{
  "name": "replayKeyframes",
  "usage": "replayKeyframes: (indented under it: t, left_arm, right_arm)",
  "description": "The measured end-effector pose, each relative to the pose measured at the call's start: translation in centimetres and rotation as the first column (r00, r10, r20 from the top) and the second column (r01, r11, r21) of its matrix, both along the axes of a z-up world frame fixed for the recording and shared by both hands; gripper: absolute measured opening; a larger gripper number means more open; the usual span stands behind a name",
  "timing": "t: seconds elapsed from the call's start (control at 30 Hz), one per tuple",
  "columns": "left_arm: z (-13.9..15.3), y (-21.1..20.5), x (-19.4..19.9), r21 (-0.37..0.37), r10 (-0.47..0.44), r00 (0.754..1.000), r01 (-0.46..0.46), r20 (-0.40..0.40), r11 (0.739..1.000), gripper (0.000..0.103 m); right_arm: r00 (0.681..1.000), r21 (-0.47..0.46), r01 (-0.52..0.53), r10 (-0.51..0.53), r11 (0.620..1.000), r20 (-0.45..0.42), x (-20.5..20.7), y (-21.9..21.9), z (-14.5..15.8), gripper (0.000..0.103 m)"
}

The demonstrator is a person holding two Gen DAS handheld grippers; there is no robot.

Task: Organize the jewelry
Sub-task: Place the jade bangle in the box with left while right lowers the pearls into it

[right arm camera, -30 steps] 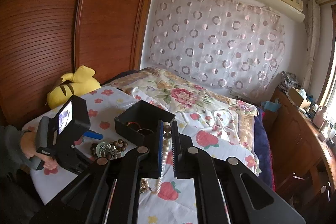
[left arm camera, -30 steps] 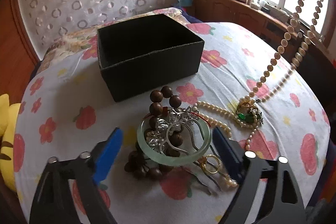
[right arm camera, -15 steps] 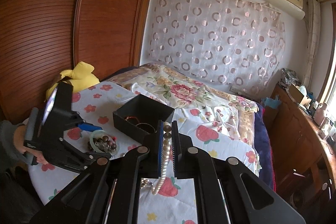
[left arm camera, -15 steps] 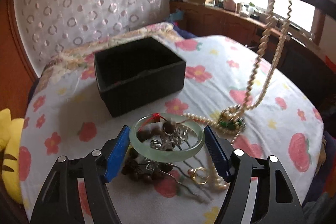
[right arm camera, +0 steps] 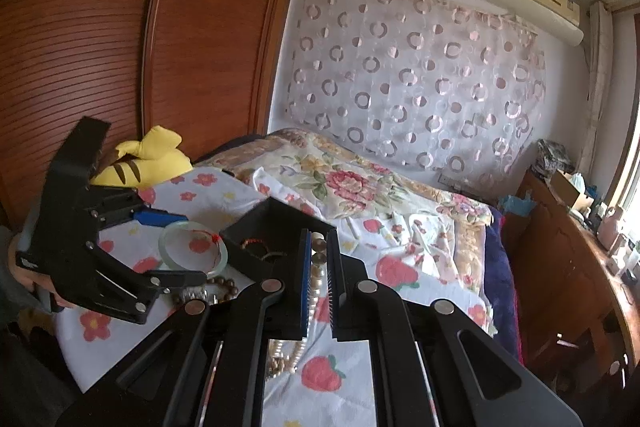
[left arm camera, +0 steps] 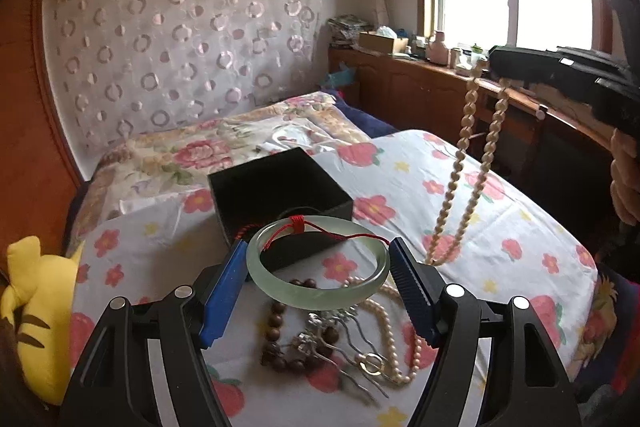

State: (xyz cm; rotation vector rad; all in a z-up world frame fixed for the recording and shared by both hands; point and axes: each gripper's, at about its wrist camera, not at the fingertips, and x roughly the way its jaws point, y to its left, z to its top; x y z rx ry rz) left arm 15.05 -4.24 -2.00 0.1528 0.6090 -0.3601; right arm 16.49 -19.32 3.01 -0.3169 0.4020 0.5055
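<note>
Jade-green bangle (left arm camera: 318, 267) is now off the bed, pinched across its width between the blue pads of the left hand-held gripper (left arm camera: 316, 265); a second ago it lay on the jewelry pile with those jaws spread wider around it, and they have just closed in. One bangle: translucent pale green, with a red cord (left arm camera: 298, 225) knotted on its far rim. It hangs just in front of the one black box (left arm camera: 280, 183), which sits open on the flower-print sheet (left arm camera: 500, 227). Left on the sheet below: one dark wooden bead bracelet (left arm camera: 276, 331), silver hairpins (left arm camera: 340, 343), one gold ring (left arm camera: 372, 363). To the right, one pearl necklace (left arm camera: 466, 147) hangs in two strands from the right hand-held gripper (right arm camera: 318, 259), unchanged, jaws nearly together on the pearls, its lower end trailing on the sheet.
</note>
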Motion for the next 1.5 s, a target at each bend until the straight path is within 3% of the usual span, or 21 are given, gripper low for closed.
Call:
replayKeyframes:
  t: [0.5, 0.7, 0.9, 1.07, 1.5]
  left_arm:
    - [0.1, 2.2, 6.4, -0.025, 0.083, 0.996, -0.084, -0.027, 0.996, 0.069]
    - [-1.1, 2.3, 9.2, -0.047, 0.102, 0.992, -0.105, -0.072, 0.993, 0.069]
    - [-2.7, 2.3, 10.6, -0.037, 0.126, 0.985, -0.131, -0.116, 0.991, 0.069]
    - [-2.4, 2.9, 9.4, -0.059, 0.125, 0.987, -0.132, -0.098, 0.990, 0.074]
    - [-1.7, 4.6, 6.3, -0.061, 0.141, 0.988, -0.144, -0.062, 0.988, 0.075]
  right_arm:
    - [0.997, 0.014, -0.001, 0.000, 1.000, 0.082, 4.4, 3.6, 5.9, 0.008]
    - [0.996, 0.013, -0.014, 0.013, 1.000, 0.087, 6.4, 5.5, 6.7, 0.008]
    - [0.998, -0.015, -0.011, 0.012, 1.000, 0.066, 7.8, 7.1, 5.6, 0.008]
    - [0.999, -0.037, -0.006, 0.008, 0.999, 0.032, 8.7, 7.7, 3.8, 0.008]
    - [0.997, -0.073, -0.002, -0.003, 0.997, -0.074, 11.2, 9.3, -1.4, 0.008]
